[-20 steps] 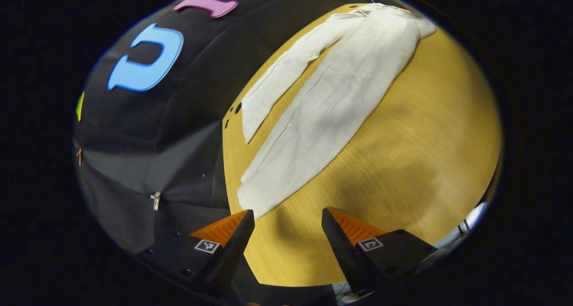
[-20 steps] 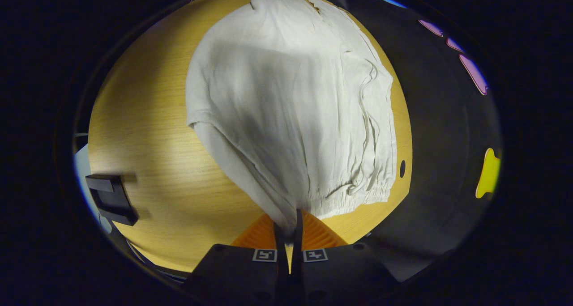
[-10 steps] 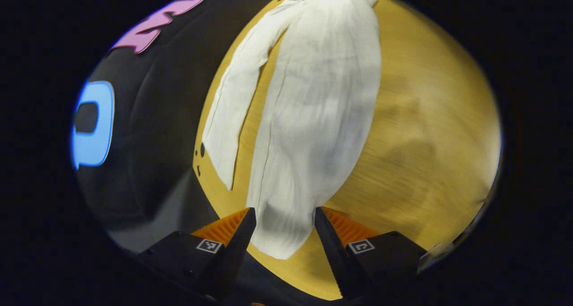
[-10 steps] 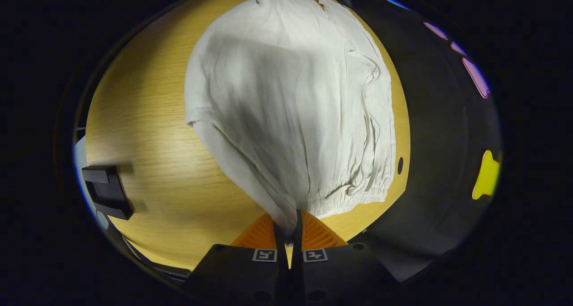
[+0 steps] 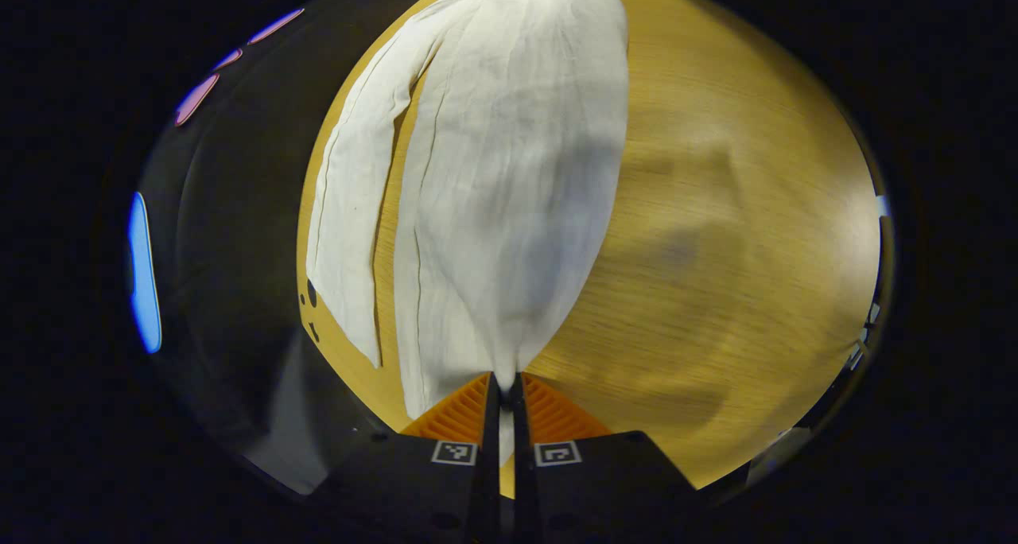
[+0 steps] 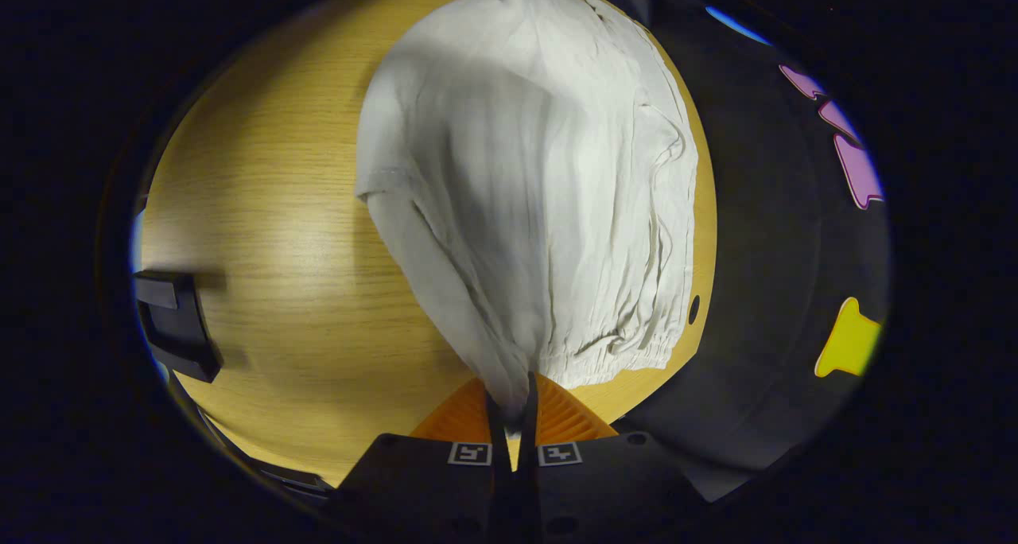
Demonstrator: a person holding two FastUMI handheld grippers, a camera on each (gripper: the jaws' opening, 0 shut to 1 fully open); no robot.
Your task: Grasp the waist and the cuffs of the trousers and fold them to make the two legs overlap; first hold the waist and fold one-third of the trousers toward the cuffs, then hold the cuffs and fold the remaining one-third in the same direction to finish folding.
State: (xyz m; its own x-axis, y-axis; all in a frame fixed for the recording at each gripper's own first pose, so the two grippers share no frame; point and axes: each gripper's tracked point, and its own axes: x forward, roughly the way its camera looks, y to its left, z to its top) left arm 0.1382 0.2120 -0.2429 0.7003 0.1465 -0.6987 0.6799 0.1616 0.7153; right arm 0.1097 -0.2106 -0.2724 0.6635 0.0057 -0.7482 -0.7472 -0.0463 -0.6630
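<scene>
trousers (image 5: 509, 170): thin crinkled white cloth, long, lying on the table (image 5: 716, 234) of yellow wood grain | left gripper (image 5: 503, 385): fingers pressed together, pinching the cuff of the wide leg, narrower leg flat beside it | right gripper (image 6: 515, 397): fingers pinching the waist edge, gathered waistband (image 6: 612, 353) just beside, cloth pulled into a ridge

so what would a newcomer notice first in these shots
The white trousers spread across the yellow wooden table, one leg lying apart toward the table's edge by the black wall. Next, both grippers pinching them: the left gripper shut on a cuff, the right gripper shut on the gathered waist, with cloth rising into each.
</scene>
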